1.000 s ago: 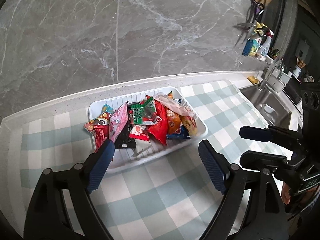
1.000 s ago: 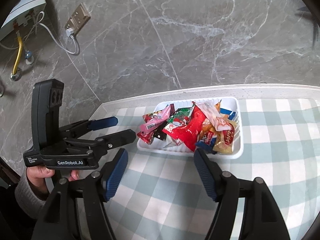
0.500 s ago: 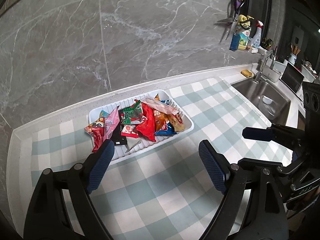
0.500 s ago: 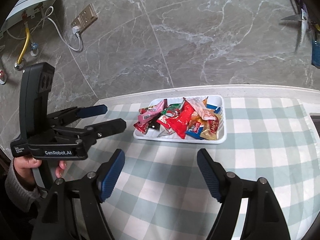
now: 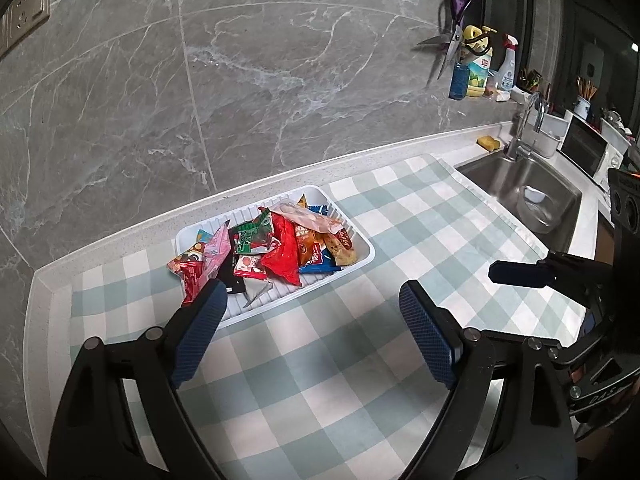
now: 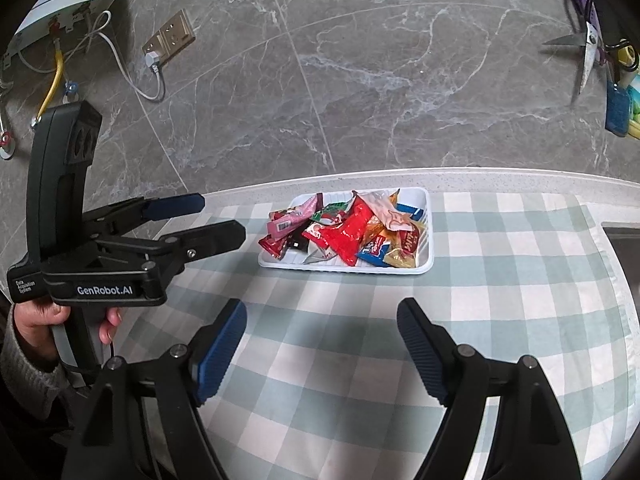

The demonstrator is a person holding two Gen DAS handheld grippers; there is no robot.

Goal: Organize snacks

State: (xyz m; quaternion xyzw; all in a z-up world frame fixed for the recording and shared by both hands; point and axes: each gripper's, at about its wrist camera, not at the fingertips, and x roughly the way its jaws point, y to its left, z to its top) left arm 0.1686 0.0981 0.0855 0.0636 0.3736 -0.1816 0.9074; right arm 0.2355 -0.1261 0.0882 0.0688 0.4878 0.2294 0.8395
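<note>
A white tray sits on the checked cloth near the wall. It holds a heap of several snack packets, among them a red one and a pink one. My left gripper hovers open over the cloth in front of the tray, left pad overlapping the tray's near left corner in the picture. It shows again at the left of the right wrist view, left gripper, held by a hand. My right gripper hangs well short of the tray, jaws opening with nothing between them.
The green-and-white checked cloth covers the counter. A steel sink with a tap lies to the right, a yellow sponge beside it. Scissors and bottles are by the marble wall; a wall socket is at the left.
Both grippers have drawn back and risen from the tray, which now looks smaller and farther off. The right jaws stand a little wider. The snacks have not moved.
</note>
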